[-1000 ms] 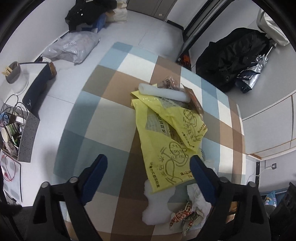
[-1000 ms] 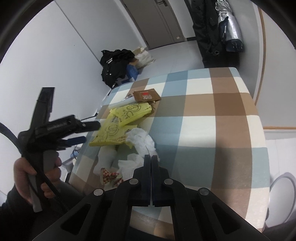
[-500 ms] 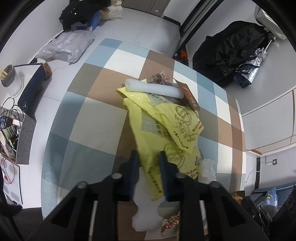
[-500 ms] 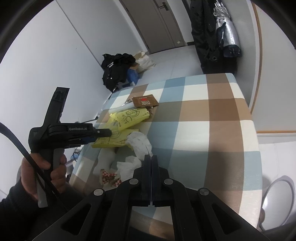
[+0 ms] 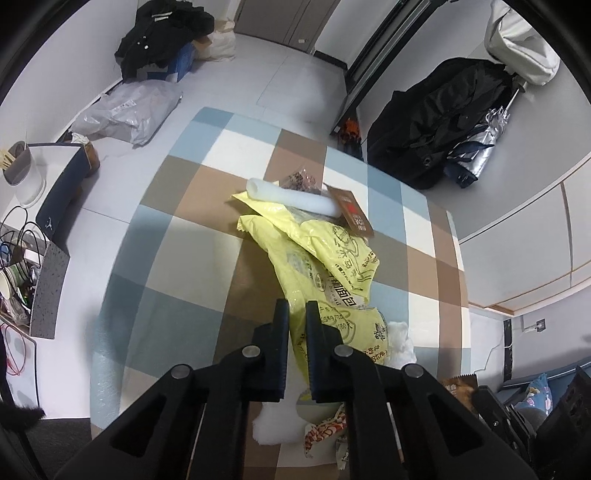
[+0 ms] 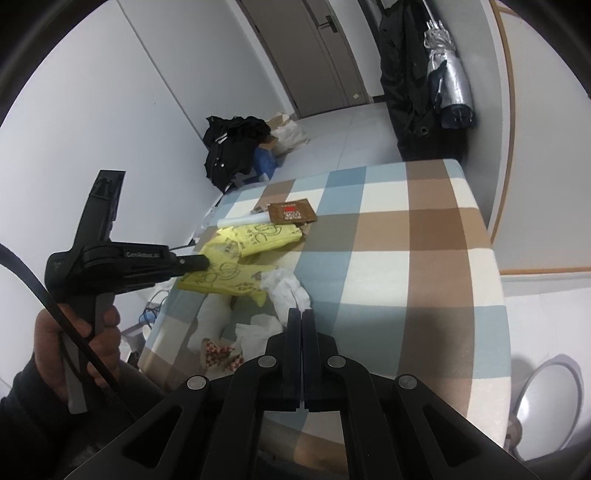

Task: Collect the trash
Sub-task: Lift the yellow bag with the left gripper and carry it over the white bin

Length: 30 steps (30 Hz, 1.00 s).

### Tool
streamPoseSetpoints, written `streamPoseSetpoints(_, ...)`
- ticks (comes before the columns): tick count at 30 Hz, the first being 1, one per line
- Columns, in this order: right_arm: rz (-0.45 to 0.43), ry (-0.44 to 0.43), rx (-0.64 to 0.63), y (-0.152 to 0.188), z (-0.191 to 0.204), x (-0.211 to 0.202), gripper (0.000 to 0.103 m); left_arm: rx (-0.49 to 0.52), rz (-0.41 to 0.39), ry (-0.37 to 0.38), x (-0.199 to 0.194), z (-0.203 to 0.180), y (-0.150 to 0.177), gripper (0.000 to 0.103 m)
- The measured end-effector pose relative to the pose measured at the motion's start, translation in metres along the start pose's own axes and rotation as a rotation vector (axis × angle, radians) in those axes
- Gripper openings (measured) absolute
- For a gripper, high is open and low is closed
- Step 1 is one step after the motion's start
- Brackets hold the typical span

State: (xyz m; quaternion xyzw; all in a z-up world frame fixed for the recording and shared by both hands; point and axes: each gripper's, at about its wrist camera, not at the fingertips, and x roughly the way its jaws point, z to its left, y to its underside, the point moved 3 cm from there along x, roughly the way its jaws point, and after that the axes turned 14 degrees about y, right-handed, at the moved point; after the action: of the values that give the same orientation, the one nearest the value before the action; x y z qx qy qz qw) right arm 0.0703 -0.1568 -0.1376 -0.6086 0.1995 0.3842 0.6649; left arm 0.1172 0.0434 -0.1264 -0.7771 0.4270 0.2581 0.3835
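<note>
A crumpled yellow plastic bag (image 5: 332, 258) (image 6: 229, 277) lies on the checked tablecloth (image 6: 406, 258). My left gripper (image 5: 297, 304) (image 6: 205, 263) is closing its jaws on the bag's near edge, and yellow film fills the thin gap between them. Around the bag lie a white foam tube (image 5: 291, 195), a brown packet (image 6: 291, 213), crumpled white tissue (image 6: 284, 286), a white foam piece (image 5: 277, 424) and a red-checked wrapper (image 6: 218, 354). My right gripper (image 6: 302, 312) hovers shut and holds nothing, just above the tissue near the table's front.
A black coat (image 5: 436, 122) and a folded silver umbrella (image 5: 476, 147) hang beyond the table's far end. Dark clothes (image 5: 162, 33) and a grey plastic bag (image 5: 129, 110) lie on the floor. A side table with cables (image 5: 22, 236) stands left. A round stool (image 6: 550, 391) is at right.
The left gripper's jaws went from wide apart to nearly together around the yellow bag's edge. The right gripper stayed shut and in place.
</note>
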Motion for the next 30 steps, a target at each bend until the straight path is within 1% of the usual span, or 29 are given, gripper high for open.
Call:
streamPoseSetpoints(8,-0.058,0.003,-0.019,-0.001,0.006,-0.014,0.0,-0.028,-0.052,0.033,-0.022,0.003,0.006,0.004)
streamPoseSetpoints(15,-0.124,0.014,-0.055,0.002,0.017,-0.033,0.0,0.016,-0.103,0.047,-0.045,-0.006,0.016,0.004)
streamPoseSetpoints(18,-0.138,0.011,-0.056,0.001,0.019,-0.04,0.0,0.038,-0.13,0.059,-0.057,-0.012,0.018,0.004)
streamPoseSetpoints(23,-0.205,0.012,-0.054,-0.007,0.019,-0.064,0.0,0.09,-0.183,0.07,-0.076,-0.027,0.019,0.004)
streamPoseSetpoints(30,-0.303,0.014,-0.015,-0.029,-0.001,-0.107,0.0,0.218,-0.22,0.083,-0.09,-0.068,0.021,0.004)
